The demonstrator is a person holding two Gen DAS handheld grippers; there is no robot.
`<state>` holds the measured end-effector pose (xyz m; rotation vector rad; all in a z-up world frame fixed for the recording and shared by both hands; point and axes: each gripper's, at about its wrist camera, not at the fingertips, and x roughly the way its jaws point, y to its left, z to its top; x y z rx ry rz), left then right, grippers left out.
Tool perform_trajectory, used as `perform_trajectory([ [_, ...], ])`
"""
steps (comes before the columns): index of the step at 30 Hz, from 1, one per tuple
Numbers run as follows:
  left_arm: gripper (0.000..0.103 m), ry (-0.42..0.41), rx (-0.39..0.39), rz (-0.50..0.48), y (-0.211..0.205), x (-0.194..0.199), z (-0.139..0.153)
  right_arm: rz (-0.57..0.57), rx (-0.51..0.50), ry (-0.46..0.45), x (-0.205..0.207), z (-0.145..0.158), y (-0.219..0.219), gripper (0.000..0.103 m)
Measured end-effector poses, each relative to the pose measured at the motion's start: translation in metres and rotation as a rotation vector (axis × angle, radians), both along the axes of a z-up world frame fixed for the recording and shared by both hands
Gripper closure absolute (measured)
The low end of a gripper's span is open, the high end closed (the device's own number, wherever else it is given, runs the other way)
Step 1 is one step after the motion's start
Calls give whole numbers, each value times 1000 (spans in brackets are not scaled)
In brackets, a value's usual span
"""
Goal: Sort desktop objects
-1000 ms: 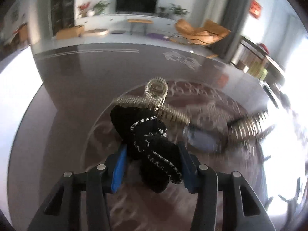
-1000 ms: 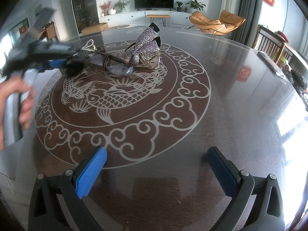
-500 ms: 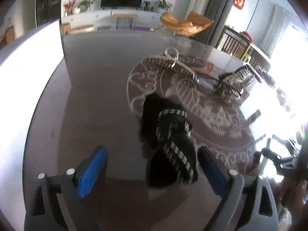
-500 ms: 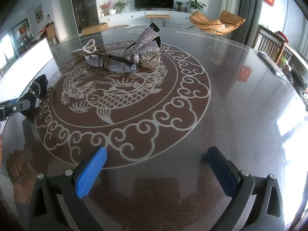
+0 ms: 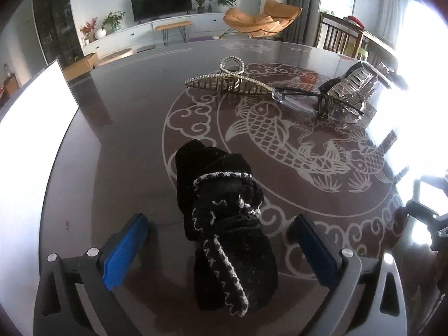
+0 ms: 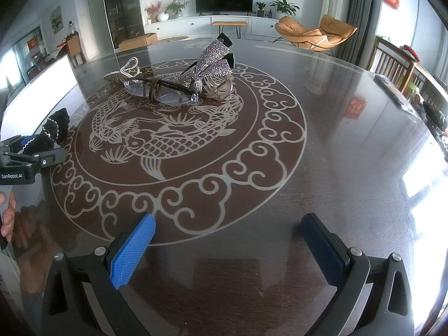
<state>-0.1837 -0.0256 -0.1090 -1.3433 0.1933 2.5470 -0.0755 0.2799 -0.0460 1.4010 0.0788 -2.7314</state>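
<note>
A black fabric hair tie with white stitching (image 5: 224,224) lies on the dark table (image 5: 126,128), near its left edge (image 6: 53,131). My left gripper (image 5: 219,224) straddles it; the jaws are opening and the blue pads (image 5: 126,249) stand clear of the fabric on both sides. A pearl hair claw (image 5: 226,79), clear glasses (image 5: 308,99) and a rhinestone bow clip (image 5: 352,84) lie in a cluster farther in. My right gripper (image 6: 228,221) hovers open over bare table near the front, nothing between its fingers.
The round table (image 6: 336,140) bears a white fish and cloud pattern. A white flat panel (image 5: 28,140) borders its left side. A person's fingers (image 6: 7,212) hold the left gripper's handle. Chairs and a small red object (image 6: 355,107) are at the right.
The left gripper carried the black hair tie away from the cluster toward the table's left edge, lowered it, then spread its jaws and let go. The right gripper stayed still.
</note>
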Motion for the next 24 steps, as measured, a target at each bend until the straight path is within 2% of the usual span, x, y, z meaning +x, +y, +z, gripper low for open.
perform_trajectory([
  [24, 0, 1, 0, 1, -2, 2, 0, -1, 0, 0, 1, 0, 2, 0],
])
